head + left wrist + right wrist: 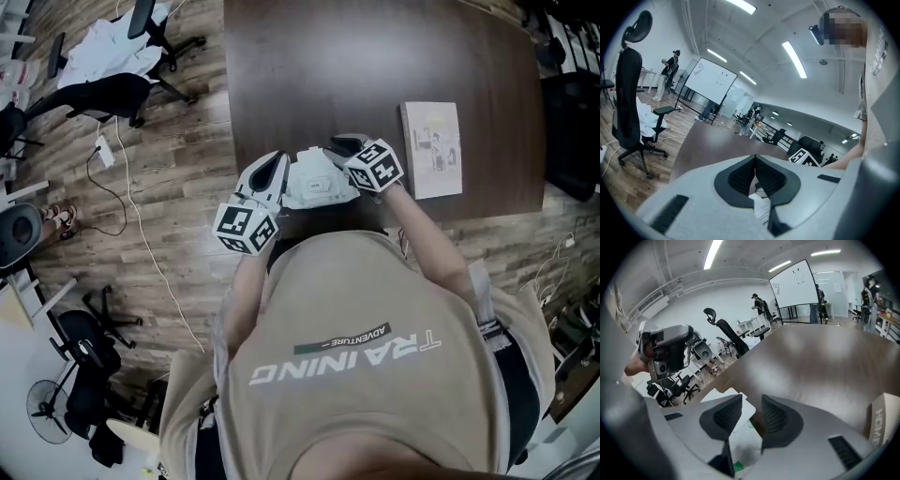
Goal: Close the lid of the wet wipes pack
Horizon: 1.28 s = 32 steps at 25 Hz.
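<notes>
Pack: the wet wipes pack (pixel 319 184) is white, soft-sided and roughly oblong.
Place: it sits on the dark brown table (pixel 375 66), close to the near edge.
Pose: it lies flat with its top face up and its longer side roughly along that edge.
Lid: the lid (pixel 744 409) is a white flap with rounded corners on the top face. It looks lifted rather than pressed down, and its angle cannot be told.
Print: the top face has small green marks (pixel 737 468) and a label (pixel 764 215) reading "OPEN".
</notes>
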### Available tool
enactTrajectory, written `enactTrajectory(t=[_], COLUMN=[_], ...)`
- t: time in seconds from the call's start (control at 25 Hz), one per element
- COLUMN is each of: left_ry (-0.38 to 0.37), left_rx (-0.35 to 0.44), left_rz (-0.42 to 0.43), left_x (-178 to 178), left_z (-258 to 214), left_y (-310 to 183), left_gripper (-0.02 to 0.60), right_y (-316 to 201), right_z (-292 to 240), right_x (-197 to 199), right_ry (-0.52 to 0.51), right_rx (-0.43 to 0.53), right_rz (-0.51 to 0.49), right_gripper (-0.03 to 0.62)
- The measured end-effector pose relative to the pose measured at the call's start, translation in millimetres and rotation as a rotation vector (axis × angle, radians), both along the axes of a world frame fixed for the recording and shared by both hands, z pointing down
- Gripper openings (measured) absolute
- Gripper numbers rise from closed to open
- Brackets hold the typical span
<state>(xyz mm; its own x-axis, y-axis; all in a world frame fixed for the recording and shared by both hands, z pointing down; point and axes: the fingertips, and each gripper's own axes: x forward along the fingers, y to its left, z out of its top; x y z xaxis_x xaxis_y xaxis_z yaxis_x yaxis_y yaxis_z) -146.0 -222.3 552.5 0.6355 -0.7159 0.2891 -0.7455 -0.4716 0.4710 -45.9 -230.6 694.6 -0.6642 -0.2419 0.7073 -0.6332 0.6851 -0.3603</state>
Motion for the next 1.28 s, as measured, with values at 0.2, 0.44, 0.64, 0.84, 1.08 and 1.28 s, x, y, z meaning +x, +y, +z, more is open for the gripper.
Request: enactTrajectory(t=[0.2,0.44,0.64,0.84,1.08,1.28], left_ry=[-0.001,-0.007,0.006,0.008,0.020,0.021], left_rx=[-0.025,-0.034,-0.032,-0.018,-0.013,0.018], left_rz=[0.000,0.005,0.004,-0.021,-0.012,-0.024], left_x=[-2,0,4,3,10,10], left_z=[10,10,6,1,-3,-6], left_y=[5,12,13,21,31,34], left_gripper=[0.011,0.011,0.011,0.011,0.011,0.011], right_y=[9,10,8,9,11,15], right_z=[11,16,20,6,-10,-22], right_x=[-3,0,-6,-4,-5,-5], right_ry=[-0.041,-0.031,-0.074,-0.081,-0.099,-0.102], right_rx=[-0.164,-0.181,-0.220,-0.181,-0.114,-0.056], right_rz=[-0.023,-0.035,0.001,0.010,0.028,-0.013], right_gripper=[0.112,0.112,0.091,0.065,0.051,0.048])
